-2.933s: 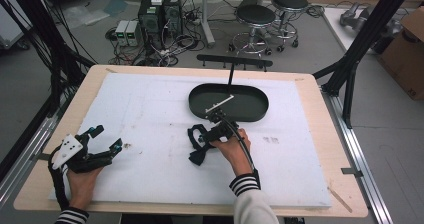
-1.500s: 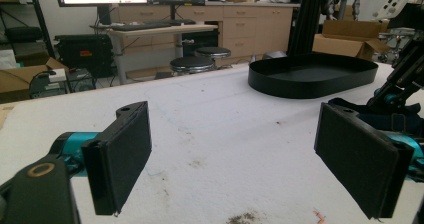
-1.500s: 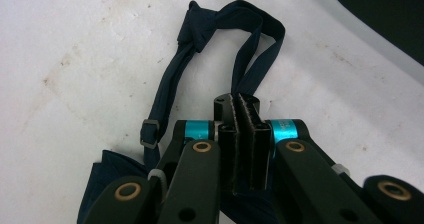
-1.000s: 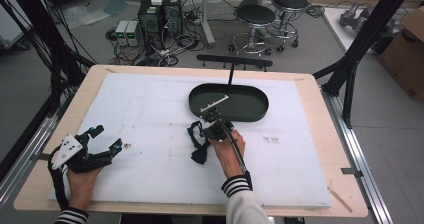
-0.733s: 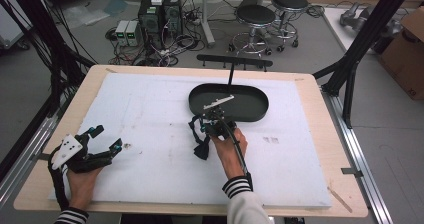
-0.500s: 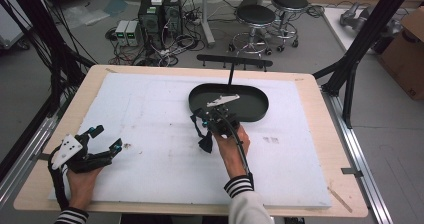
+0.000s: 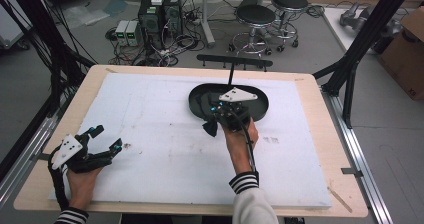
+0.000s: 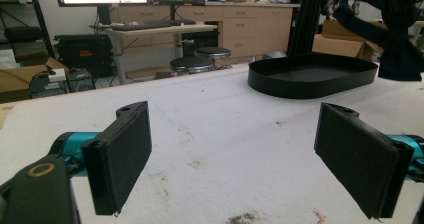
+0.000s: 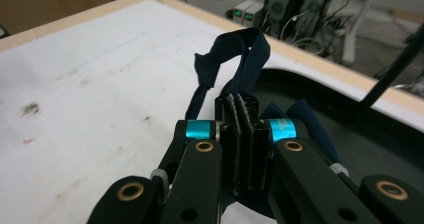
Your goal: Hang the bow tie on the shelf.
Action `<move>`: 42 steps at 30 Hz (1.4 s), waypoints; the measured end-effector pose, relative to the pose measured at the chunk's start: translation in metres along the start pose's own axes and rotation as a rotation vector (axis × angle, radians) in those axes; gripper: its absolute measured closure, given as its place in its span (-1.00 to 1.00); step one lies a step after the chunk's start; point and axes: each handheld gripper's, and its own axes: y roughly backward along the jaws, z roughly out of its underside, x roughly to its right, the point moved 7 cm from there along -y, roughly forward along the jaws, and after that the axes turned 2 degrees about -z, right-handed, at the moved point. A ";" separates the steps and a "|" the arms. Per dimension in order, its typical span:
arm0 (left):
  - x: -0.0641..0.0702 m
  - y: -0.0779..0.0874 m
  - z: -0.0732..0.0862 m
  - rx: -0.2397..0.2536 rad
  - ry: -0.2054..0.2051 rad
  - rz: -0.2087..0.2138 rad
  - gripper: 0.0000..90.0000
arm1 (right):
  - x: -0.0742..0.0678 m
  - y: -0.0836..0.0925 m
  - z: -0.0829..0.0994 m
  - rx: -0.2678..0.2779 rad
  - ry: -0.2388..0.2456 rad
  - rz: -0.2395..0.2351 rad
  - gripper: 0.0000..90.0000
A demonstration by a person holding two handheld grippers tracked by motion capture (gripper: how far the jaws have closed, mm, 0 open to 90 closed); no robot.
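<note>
A dark navy strip of cloth [image 9: 235,46] with a knotted loop hangs from my right gripper [image 9: 242,109], whose jaws are shut on it. In the high view the right gripper [image 7: 222,115] is raised over the near left edge of a black oval tray [image 7: 260,104], and the cloth [image 7: 209,128] dangles just outside the rim. The tray [image 9: 320,94] lies behind and to the right of the jaws. My left gripper [image 7: 105,139] rests at the front left of the table. It stands wide open [image 8: 235,149], with the tray [image 8: 310,76] and the hanging cloth [image 8: 400,49] far off.
A white foam sheet [image 7: 150,114] covers the wooden table. A black bar on a post [image 7: 234,61] stands at the far edge behind the tray. Stools, computers and cables are on the floor beyond. A black frame leg [image 7: 350,74] rises at the right.
My right gripper has carried the cloth from the middle of the sheet up and away, to the tray's near edge. The left gripper has stayed put.
</note>
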 end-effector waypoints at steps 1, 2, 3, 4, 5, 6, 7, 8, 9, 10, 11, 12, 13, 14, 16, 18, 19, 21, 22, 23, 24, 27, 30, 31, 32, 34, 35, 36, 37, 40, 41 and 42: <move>0.000 0.000 0.000 0.000 0.000 0.000 -0.65 | 0.000 0.000 0.000 0.000 0.000 0.000 0.95; 0.000 0.000 0.000 -0.001 0.000 0.000 -0.65 | 0.001 0.001 -0.002 0.011 -0.002 0.004 0.95; 0.000 0.000 0.000 -0.001 0.001 0.001 -0.65 | 0.004 0.004 -0.005 0.027 0.001 0.013 0.95; 0.000 0.000 0.000 -0.001 0.001 0.000 -0.65 | 0.006 0.006 -0.006 0.043 0.002 0.018 0.95; 0.000 0.000 0.000 -0.001 0.001 0.000 -0.65 | 0.008 0.008 -0.008 0.059 0.002 0.023 0.95; 0.000 0.000 0.000 -0.001 0.001 0.000 -0.65 | 0.011 0.011 -0.011 0.087 0.007 0.035 0.95; 0.000 0.000 0.000 -0.001 0.001 0.000 -0.65 | 0.012 0.012 -0.011 0.096 0.010 0.039 0.95; 0.000 0.000 0.000 -0.001 0.001 0.000 -0.65 | 0.012 0.012 -0.011 0.096 0.010 0.039 0.95; 0.000 0.000 0.000 -0.001 0.001 0.000 -0.65 | 0.013 0.013 -0.012 0.103 0.011 0.045 0.95; 0.000 0.000 0.000 -0.001 0.001 0.000 -0.65 | 0.015 0.014 -0.014 0.120 0.022 0.046 0.95; 0.000 0.000 0.000 -0.001 0.001 0.000 -0.65 | 0.015 0.014 -0.014 0.124 0.020 0.048 0.95; 0.000 0.000 0.000 -0.001 0.001 0.000 -0.65 | 0.018 0.014 -0.015 0.132 0.023 0.058 0.95; 0.000 0.000 0.000 0.000 0.000 0.000 -0.65 | 0.020 0.013 -0.016 0.139 0.025 0.064 0.95; 0.000 0.000 0.000 -0.001 0.001 0.001 -0.65 | 0.022 0.012 -0.016 0.141 0.020 0.071 0.95; 0.000 0.000 0.000 -0.001 0.001 0.000 -0.65 | 0.027 0.011 -0.019 0.161 0.014 0.084 0.95; 0.000 0.000 0.000 -0.002 0.002 0.001 -0.65 | 0.036 0.009 -0.025 0.168 0.001 0.096 0.95; 0.000 0.000 0.000 -0.001 0.005 0.000 -0.65 | 0.036 0.009 -0.025 0.168 0.001 0.096 0.95; -0.001 0.000 0.000 -0.004 0.005 0.001 -0.65 | 0.043 0.008 -0.031 0.177 -0.002 0.111 0.95; -0.001 0.000 0.000 -0.004 0.004 0.000 -0.65 | 0.045 0.008 -0.032 0.179 -0.001 0.114 0.95; -0.001 0.000 0.000 -0.004 0.005 0.000 -0.65 | 0.049 0.008 -0.035 0.186 -0.007 0.122 0.95; -0.001 0.000 0.000 -0.004 0.005 0.001 -0.65 | 0.052 0.007 -0.036 0.188 -0.013 0.122 0.95; -0.001 0.000 0.000 -0.003 0.005 0.001 -0.65 | 0.062 0.004 -0.039 0.205 -0.030 0.138 0.95; 0.000 0.000 0.000 -0.001 0.002 0.003 -0.65 | 0.070 0.000 -0.039 0.205 -0.046 0.147 0.95; 0.000 0.000 0.000 0.000 0.002 0.003 -0.65 | 0.072 -0.002 -0.040 0.210 -0.053 0.148 0.95; 0.000 0.000 0.000 0.001 0.002 0.002 -0.65 | 0.073 -0.003 -0.041 0.216 -0.052 0.149 0.95; 0.000 0.000 0.000 0.000 0.003 0.003 -0.65 | 0.076 -0.006 -0.043 0.221 -0.055 0.154 0.95; 0.000 0.000 0.000 0.000 0.004 0.002 -0.65 | 0.078 -0.009 -0.045 0.217 -0.056 0.153 0.95; 0.000 0.000 0.000 0.001 0.002 0.004 -0.65 | 0.080 -0.012 -0.047 0.217 -0.048 0.166 0.95; 0.000 0.000 0.000 0.001 0.004 0.002 -0.65 | 0.081 -0.013 -0.047 0.225 -0.043 0.178 0.95; 0.000 0.000 0.000 0.001 0.004 0.003 -0.65 | 0.089 -0.020 -0.043 0.221 -0.068 0.190 0.95; 0.000 0.000 0.000 0.001 0.003 0.003 -0.65 | 0.092 -0.022 -0.041 0.215 -0.073 0.191 0.95; 0.000 0.000 0.000 0.001 0.003 0.003 -0.65 | 0.095 -0.024 -0.038 0.209 -0.082 0.197 0.95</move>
